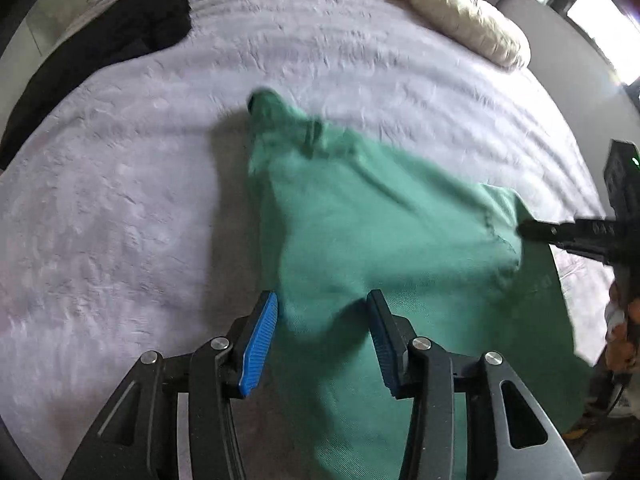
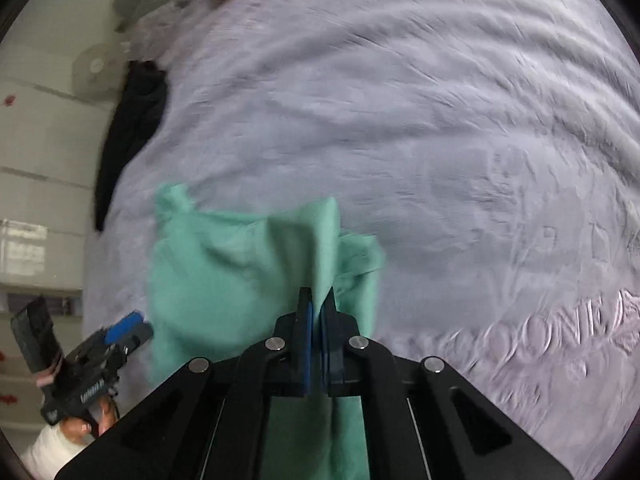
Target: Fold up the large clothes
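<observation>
Left gripper point(image 1: 322, 312), black linkage arms with ribbed blue pads, held partly open over near edge of green woven cotton garment point(image 1: 360, 232); cloth seen between pads, not pinched. Garment spread rumpled on fuzzy lilac plush blanket point(image 1: 120, 200), creases raised toward far corner. Black garment point(image 1: 100, 52) heaped at blanket's left edge; cream quilted puffer jacket point(image 1: 460, 20) bunched at far side. Right gripper point(image 2: 319, 300) clamped tight on raised fold of green cloth, fabric draped both sides of pads.
</observation>
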`<state>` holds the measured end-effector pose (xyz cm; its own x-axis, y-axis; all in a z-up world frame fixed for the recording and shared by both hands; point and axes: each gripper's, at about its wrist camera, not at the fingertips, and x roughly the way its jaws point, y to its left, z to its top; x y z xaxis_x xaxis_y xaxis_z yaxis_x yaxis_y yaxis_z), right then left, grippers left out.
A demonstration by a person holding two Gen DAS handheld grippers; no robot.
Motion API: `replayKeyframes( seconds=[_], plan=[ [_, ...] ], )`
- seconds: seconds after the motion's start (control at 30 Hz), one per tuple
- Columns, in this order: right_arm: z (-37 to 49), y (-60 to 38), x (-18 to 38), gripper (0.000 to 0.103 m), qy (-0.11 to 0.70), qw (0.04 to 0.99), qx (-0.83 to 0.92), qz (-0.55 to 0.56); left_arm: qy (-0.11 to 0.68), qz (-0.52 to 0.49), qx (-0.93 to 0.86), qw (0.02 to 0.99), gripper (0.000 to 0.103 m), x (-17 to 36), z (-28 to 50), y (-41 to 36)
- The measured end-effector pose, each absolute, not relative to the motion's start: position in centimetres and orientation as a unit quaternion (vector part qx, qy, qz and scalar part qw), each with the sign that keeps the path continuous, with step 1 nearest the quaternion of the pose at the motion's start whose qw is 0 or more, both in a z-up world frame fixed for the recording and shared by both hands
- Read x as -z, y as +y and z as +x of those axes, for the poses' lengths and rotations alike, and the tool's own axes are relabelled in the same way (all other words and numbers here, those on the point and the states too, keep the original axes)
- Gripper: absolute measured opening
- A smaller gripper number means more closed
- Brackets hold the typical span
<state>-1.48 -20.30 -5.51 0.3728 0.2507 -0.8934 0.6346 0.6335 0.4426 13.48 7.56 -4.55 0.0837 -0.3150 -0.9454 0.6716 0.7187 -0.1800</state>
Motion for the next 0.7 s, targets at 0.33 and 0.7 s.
replayKeyframes(
  seconds=[0.33,0.7],
  plan=[
    [-6.0,-21.9,5.1,0.004,0.547,0.689,0.142,0.454,0.577,0.189,0.346,0.715,0.055,1.2,11.5,9.7],
    [-9.7,-10.6,-2.7,0.005,0.585,0.716,0.011,0.381,0.603,0.235,0.438,0.624,0.055,0.3,1.6,15.3]
  ],
)
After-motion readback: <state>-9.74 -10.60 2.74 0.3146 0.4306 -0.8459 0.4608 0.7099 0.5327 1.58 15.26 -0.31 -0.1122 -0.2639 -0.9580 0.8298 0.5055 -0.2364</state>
